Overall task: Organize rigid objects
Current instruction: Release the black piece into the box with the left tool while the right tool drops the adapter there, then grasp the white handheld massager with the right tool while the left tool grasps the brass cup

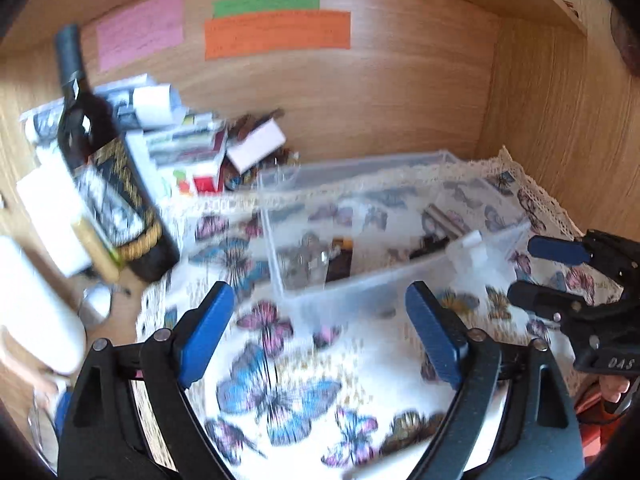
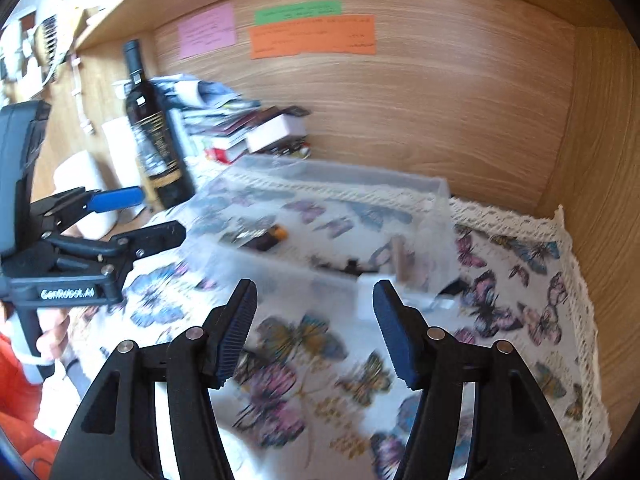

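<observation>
Left wrist: both hand-held grippers [image 1: 320,332] [image 2: 316,328] gape before clear bin [image 1: 360,248].

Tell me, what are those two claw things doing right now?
Left gripper and right gripper: jaws open, empty. Clear plastic box ahead on butterfly cloth, untouched. Wine bottle stands off left.

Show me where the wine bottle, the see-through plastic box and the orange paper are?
wine bottle [image 2: 154,136]: right wrist view, on its dark label.
clear plastic box [image 2: 436,216]: right wrist view, on its right wall.
orange paper [image 1: 276,34]: left wrist view, on its middle.
</observation>
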{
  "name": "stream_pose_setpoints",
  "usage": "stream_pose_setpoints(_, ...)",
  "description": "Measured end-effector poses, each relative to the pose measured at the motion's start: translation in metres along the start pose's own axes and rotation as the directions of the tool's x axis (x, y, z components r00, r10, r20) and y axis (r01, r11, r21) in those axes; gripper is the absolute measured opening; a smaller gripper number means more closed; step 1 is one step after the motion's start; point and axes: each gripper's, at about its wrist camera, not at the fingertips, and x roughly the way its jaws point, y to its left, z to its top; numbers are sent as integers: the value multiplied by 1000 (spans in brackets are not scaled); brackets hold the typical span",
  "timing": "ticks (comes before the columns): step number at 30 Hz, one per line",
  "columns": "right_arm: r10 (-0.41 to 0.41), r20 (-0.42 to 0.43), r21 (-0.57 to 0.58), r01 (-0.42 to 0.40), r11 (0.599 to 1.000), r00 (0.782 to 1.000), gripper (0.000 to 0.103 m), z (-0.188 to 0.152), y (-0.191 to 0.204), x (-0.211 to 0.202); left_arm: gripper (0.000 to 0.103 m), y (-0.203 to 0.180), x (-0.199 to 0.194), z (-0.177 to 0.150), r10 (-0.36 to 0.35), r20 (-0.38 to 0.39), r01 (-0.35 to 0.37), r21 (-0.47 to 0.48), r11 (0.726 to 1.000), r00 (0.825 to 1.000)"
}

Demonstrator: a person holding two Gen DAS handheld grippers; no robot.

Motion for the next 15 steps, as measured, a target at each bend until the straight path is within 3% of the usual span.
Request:
stream_pose_setpoints(10, 92, -91, -2, -93, 996, 992, 68, -45, 31, 2, 88, -4, -11, -52, -10, -66, 9, -27, 1000, 998)
stream_pose_setpoints(15, 108, -151, -77, -121, 990, 983, 71, -65, 54, 12, 88, -1, -14, -70, -2, -86, -2, -47, 999, 996)
